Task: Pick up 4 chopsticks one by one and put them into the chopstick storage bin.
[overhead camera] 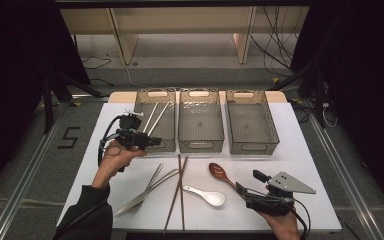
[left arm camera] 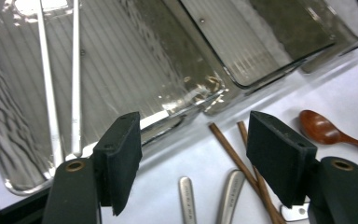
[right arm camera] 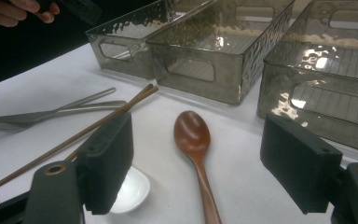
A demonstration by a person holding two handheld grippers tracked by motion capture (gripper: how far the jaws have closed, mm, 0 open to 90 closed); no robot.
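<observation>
High view: white chopsticks in left bin, gripper beside.

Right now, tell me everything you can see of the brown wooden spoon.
The brown wooden spoon looks like glossy reddish-brown wood, with an oval bowl facing up and a slim handle. It lies flat on the white table, bowl toward the bins, handle running toward the right gripper, whose open jaws flank it without touching.

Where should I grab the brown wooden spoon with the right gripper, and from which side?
Probably the brown wooden spoon's slim handle, from above, jaws straddling it crosswise. It lies flat on the table, bowl towards the bins, handle running back between the right gripper's open jaws. The white spoon lies close beside the handle, so take it nearer the bowl.
</observation>
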